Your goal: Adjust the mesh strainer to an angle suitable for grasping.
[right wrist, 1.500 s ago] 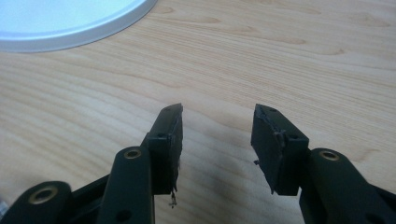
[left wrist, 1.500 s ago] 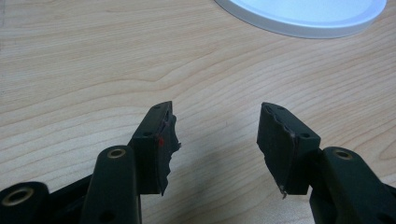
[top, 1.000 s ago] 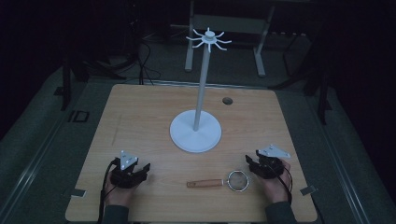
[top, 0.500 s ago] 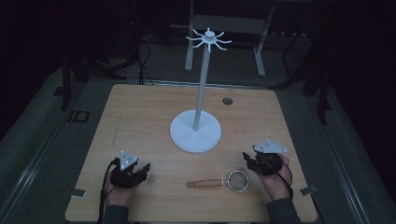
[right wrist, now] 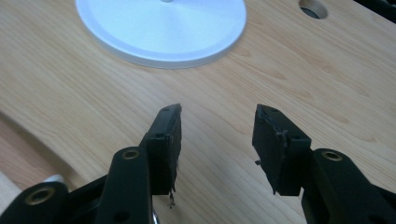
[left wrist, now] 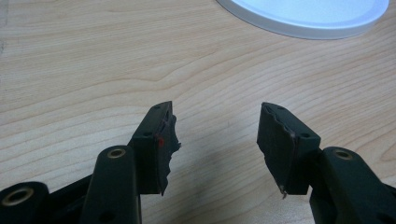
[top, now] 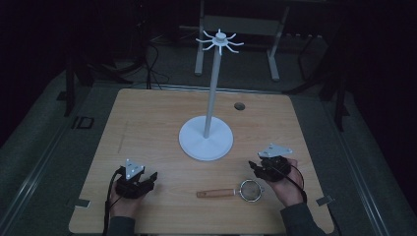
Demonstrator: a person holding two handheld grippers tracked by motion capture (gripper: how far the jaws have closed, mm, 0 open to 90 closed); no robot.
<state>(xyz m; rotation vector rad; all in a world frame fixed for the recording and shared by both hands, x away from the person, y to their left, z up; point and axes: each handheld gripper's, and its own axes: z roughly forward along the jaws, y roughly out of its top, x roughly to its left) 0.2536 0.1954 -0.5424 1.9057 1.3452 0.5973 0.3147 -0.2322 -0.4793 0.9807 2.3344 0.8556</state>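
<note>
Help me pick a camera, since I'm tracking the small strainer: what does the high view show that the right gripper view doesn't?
The high view takes in the strainer with its wooden handle, lying near the table's front edge, the stand's tall pole with hooks on top, and the left gripper. The right gripper view gives the right gripper close up: its jaws are apart, have just been closing, and have nothing between them. Both show the stand's white round base, the hole in the table and the wooden table.

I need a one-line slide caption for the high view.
Two hand-held grippers, left and right, flank a small strainer before a white stand.
</note>
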